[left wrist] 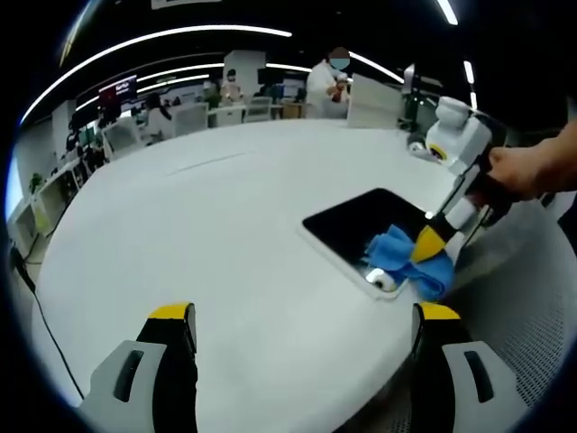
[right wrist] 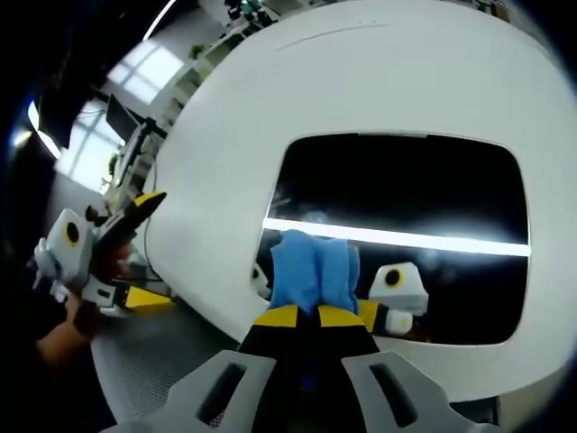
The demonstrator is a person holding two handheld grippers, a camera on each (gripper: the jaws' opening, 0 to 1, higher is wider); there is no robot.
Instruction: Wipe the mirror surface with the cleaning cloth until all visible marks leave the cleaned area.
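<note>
Left gripper point(left wrist: 305, 323) jaws apart; right gripper point(right wrist: 309, 316) clamped.

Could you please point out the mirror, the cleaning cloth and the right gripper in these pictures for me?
mirror point(right wrist: 406, 189): right gripper view, on its dark glass above the reflected light strip.
cleaning cloth point(right wrist: 314, 269): right gripper view, on the blue folds ahead of the jaws.
right gripper point(left wrist: 436, 241): left gripper view, at its yellow tips on the cloth.

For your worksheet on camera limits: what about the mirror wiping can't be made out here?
- Marks on the mirror: right gripper view, dark glass and a light-strip reflection mask them.
- Glass beneath the blue cloth: covered by it.
- Mirror's near corner: left gripper view, hidden by the cloth and right gripper.
</note>
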